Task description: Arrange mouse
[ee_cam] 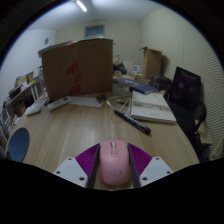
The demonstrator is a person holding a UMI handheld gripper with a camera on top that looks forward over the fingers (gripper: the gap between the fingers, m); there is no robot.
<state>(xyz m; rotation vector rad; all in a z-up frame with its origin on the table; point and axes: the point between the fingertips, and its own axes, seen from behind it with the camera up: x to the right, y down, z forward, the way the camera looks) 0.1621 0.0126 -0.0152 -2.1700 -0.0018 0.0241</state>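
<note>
1. Plainly, the pale pink, rounded plastic computer mouse (113, 162) sat between the two fingers of the hand-held gripper (112, 166), its magenta pads (139, 158) close against the mouse's left and right flanks (both seemed to press on it, so the fingers were clamped on the mouse).
2. Mouse and fingers hung low over the light wooden desk top (80, 125).
3. Beyond the fingers lay one slim black pen-like object (130, 121) and one open white book (151, 105).
4. Farther back stood one large brown cardboard box (76, 66) with red printing on its face, too small to read.
5. One dark laptop (185, 90) stood open at the desk's right side.
6. One mouse was visible in all.
</note>
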